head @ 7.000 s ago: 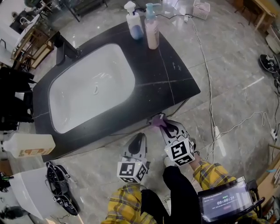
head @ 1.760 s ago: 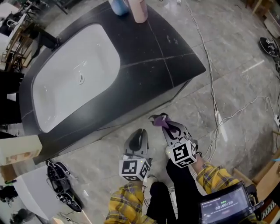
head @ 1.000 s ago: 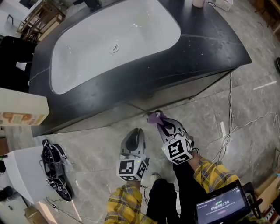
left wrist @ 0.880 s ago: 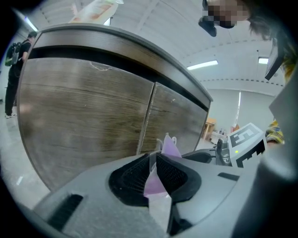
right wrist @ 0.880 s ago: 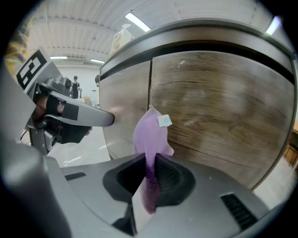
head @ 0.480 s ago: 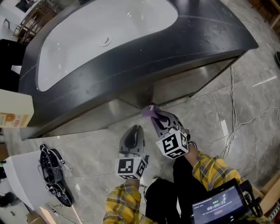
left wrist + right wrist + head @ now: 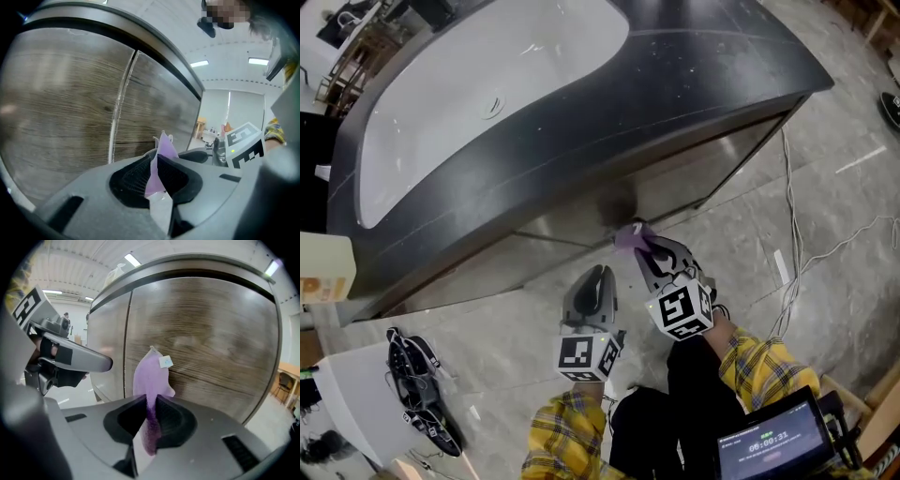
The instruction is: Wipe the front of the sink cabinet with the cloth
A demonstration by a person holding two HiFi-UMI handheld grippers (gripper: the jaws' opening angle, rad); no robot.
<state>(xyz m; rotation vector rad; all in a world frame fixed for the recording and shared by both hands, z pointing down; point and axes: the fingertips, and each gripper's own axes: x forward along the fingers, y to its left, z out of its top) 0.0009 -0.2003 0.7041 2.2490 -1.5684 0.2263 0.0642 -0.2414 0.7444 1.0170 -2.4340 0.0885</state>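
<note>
Purple cloth (image 7: pixel 151 380) stands pinched upright in the right gripper (image 7: pixel 152 401), whose jaws are clenched on its lower end. Its free tip carries a small white tag. The tip rises just in front of the wood-grain cabinet front (image 7: pixel 211 343), beside the vertical seam (image 7: pixel 126 348) between two doors; whether it touches the panel cannot be told. From the head view, this gripper points at the foot of the cabinet, below the dark countertop (image 7: pixel 703 66) and white basin (image 7: pixel 487 84). The left gripper (image 7: pixel 600 274) hovers just beside it over the grey floor (image 7: pixel 506 319), jaws drawn together, aimed at the same front. Yellow plaid sleeves (image 7: pixel 750 361) show below.
</note>
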